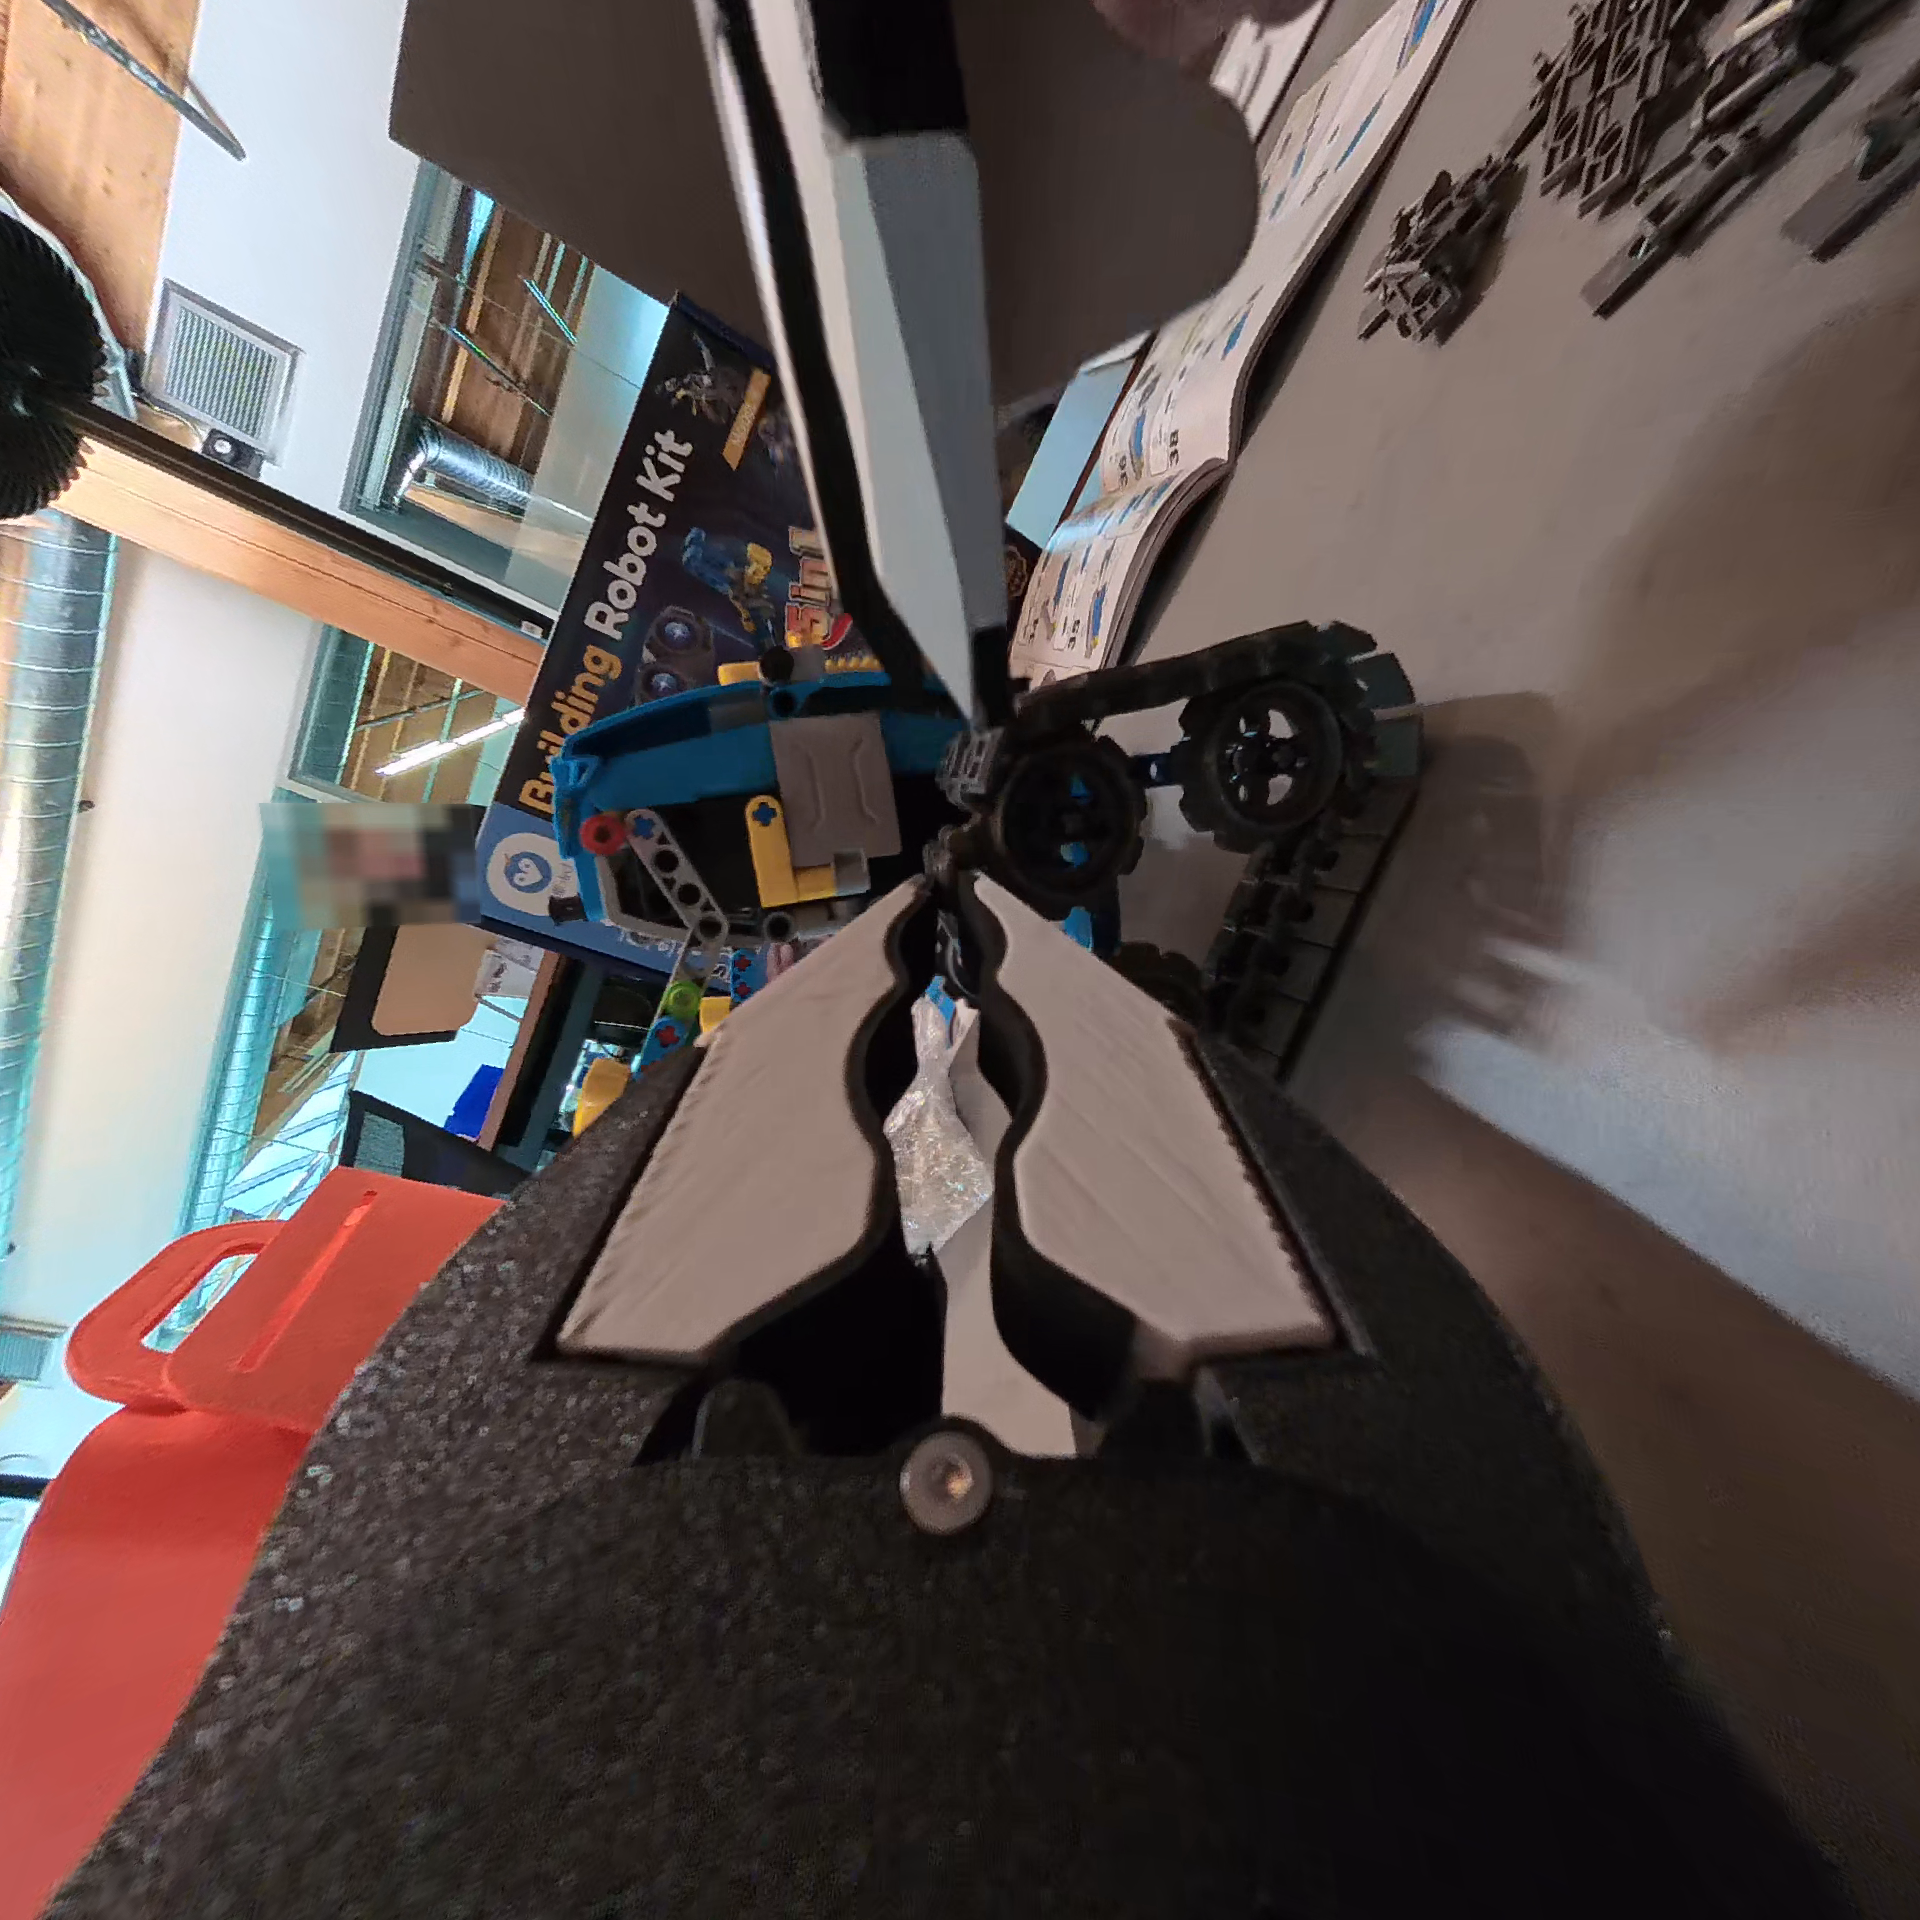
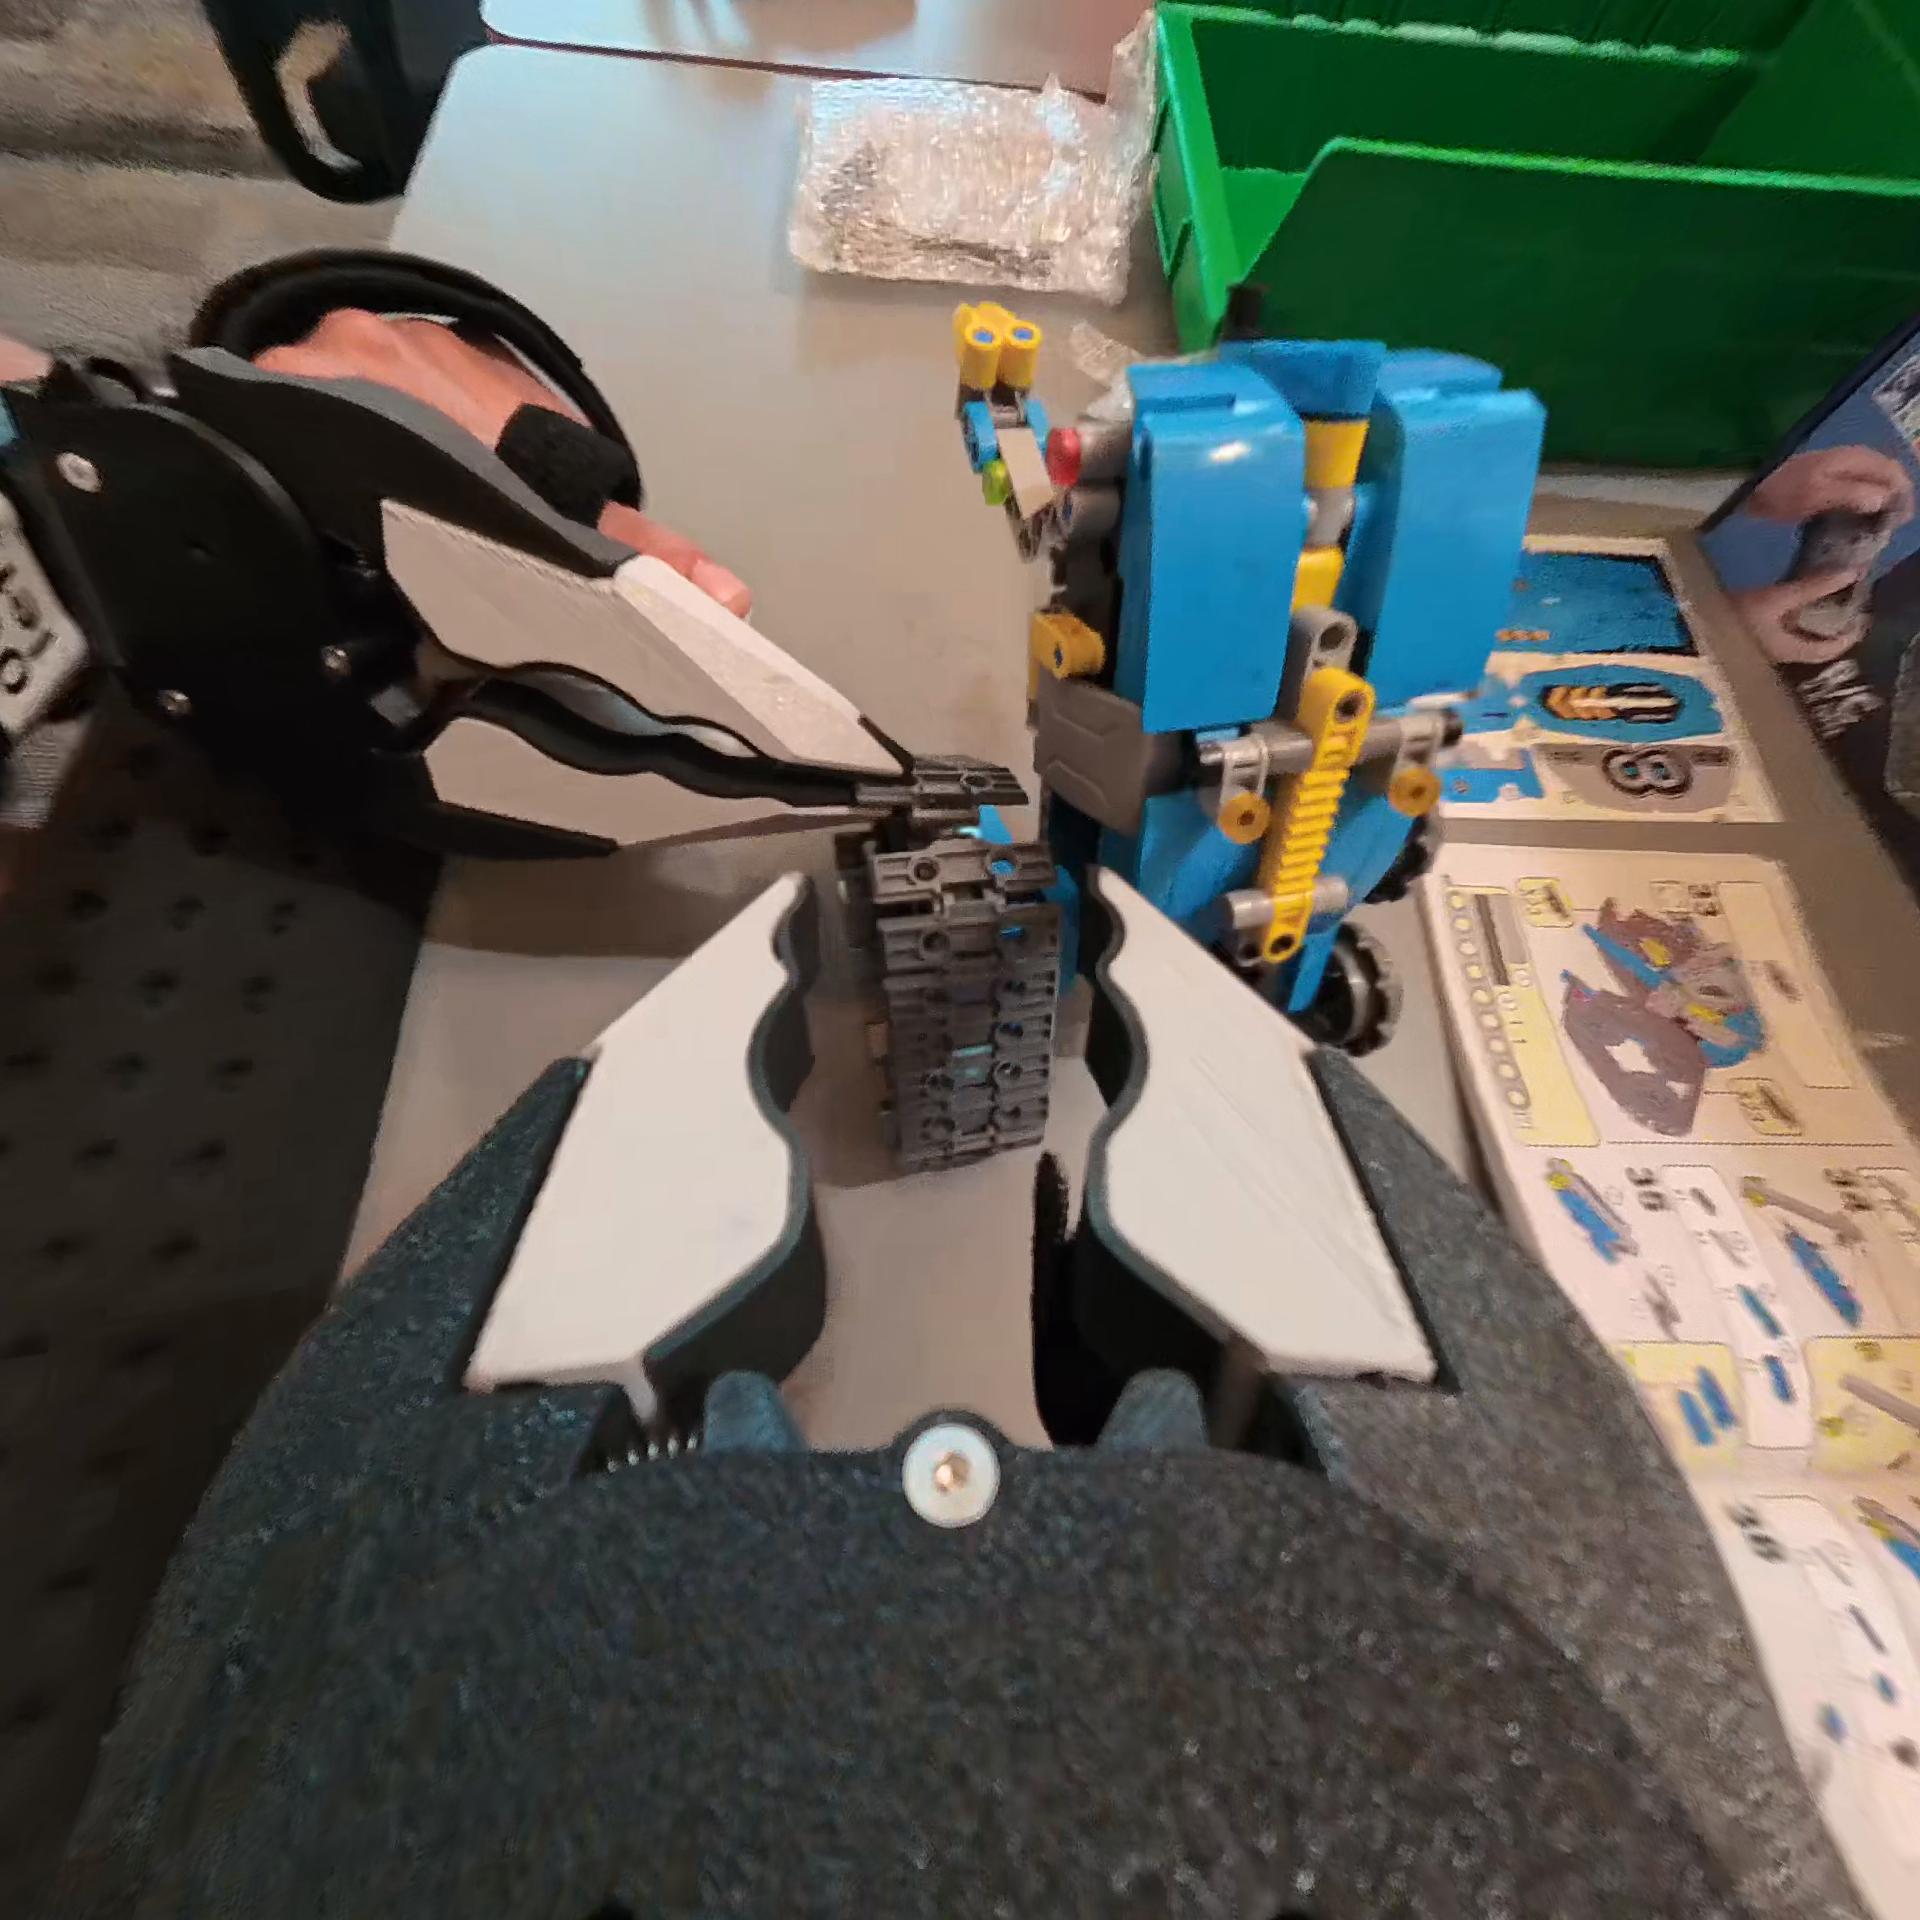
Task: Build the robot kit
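The left tool (image 1: 948,883), nearly closed, pinched the black track (image 1: 1288,831) of the blue toy vehicle (image 1: 727,748); the right tool (image 1: 982,707) met it opposite.

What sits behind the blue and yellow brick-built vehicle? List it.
A green plastic bin and a clear bag of small parts. The vehicle hides the table directly behind it.
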